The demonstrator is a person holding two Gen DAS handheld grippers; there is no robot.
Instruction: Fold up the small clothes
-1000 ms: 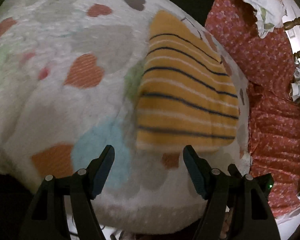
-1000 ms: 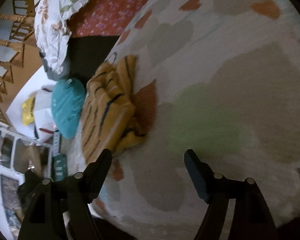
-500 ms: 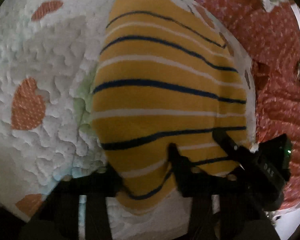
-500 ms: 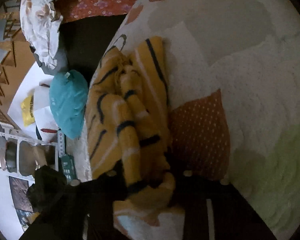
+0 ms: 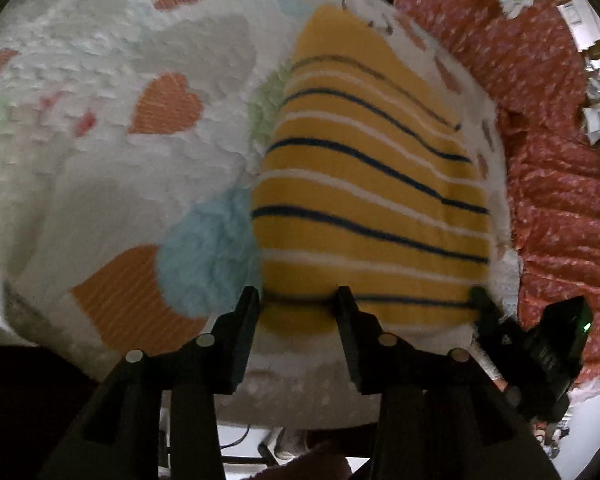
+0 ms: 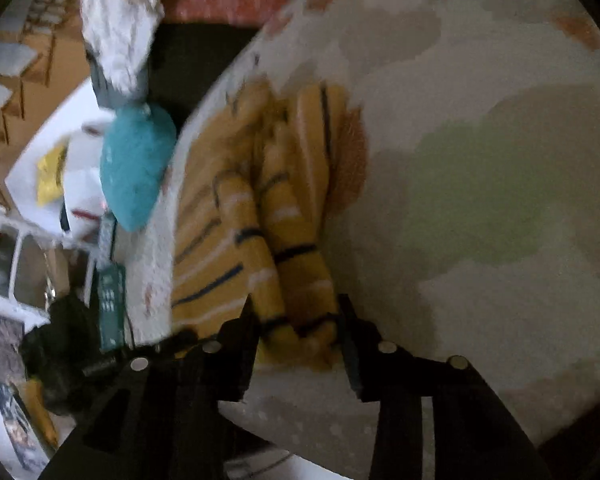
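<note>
Two grippers are set at the near edge of one folded garment. The left gripper [image 5: 298, 306] is partly open, its fingers straddling the near hem of the yellow striped knit [image 5: 372, 200] without visibly pinching it. The right gripper [image 6: 298, 314] is likewise partly open, with the bunched end of the same knit [image 6: 268, 216] lying between its fingers; a firm clamp cannot be confirmed through the blur. The knit lies on a plush blanket with heart shapes [image 5: 168, 108], towards its right edge, flat-topped in the left view and stacked in thick rolled layers in the right view. It is judged light, soft and limp, likely to sag and unroll if lifted by one layer only. Hold is best taken through all layers at the near folded edge, at both corners. Further off, red patterned fabric [image 5: 540, 120] and a teal cushion [image 6: 136, 168] are seen beyond the blanket.
</note>
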